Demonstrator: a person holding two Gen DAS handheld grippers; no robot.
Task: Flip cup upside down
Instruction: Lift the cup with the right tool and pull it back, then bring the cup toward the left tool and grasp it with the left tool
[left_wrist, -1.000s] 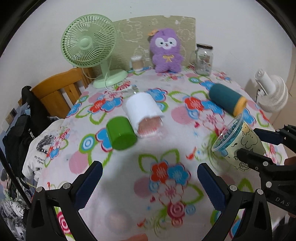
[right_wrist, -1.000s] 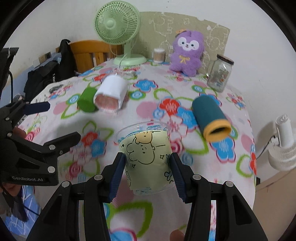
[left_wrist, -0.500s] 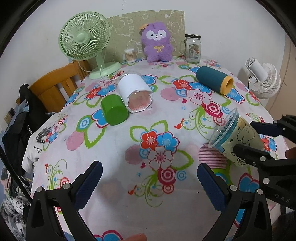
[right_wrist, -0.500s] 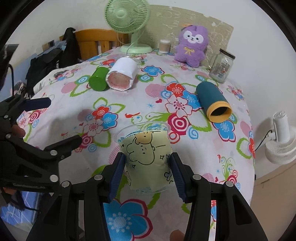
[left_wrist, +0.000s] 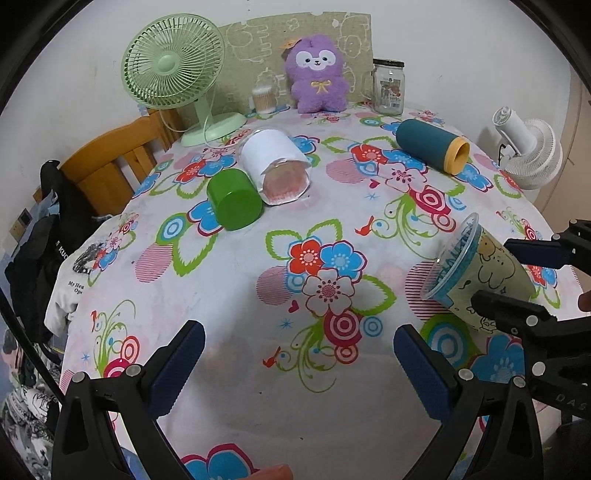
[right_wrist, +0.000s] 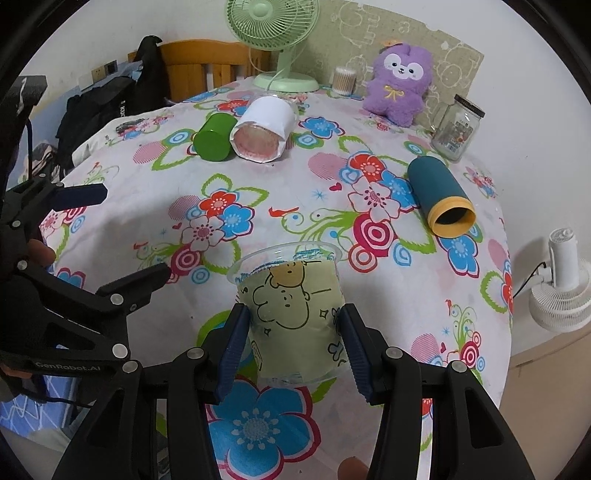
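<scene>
The right tool (right_wrist: 293, 345) is clamped on the clear cartoon-printed cup (right_wrist: 295, 314), one blue pad on each side of its lower body, holding it above the near right part of the flowered counter (left_wrist: 258, 369). The cup lies tilted, long axis running along the fingers, rim pointing away from the tool toward the middle of the counter and base toward the handle. The left tool (left_wrist: 295, 362) hovers over the near edge, spread wide and holding nothing. Farther back lie a green cup (left_wrist: 234, 203), a white cup (left_wrist: 275, 166) and a teal tumbler (left_wrist: 430, 146), all on their sides.
</scene>
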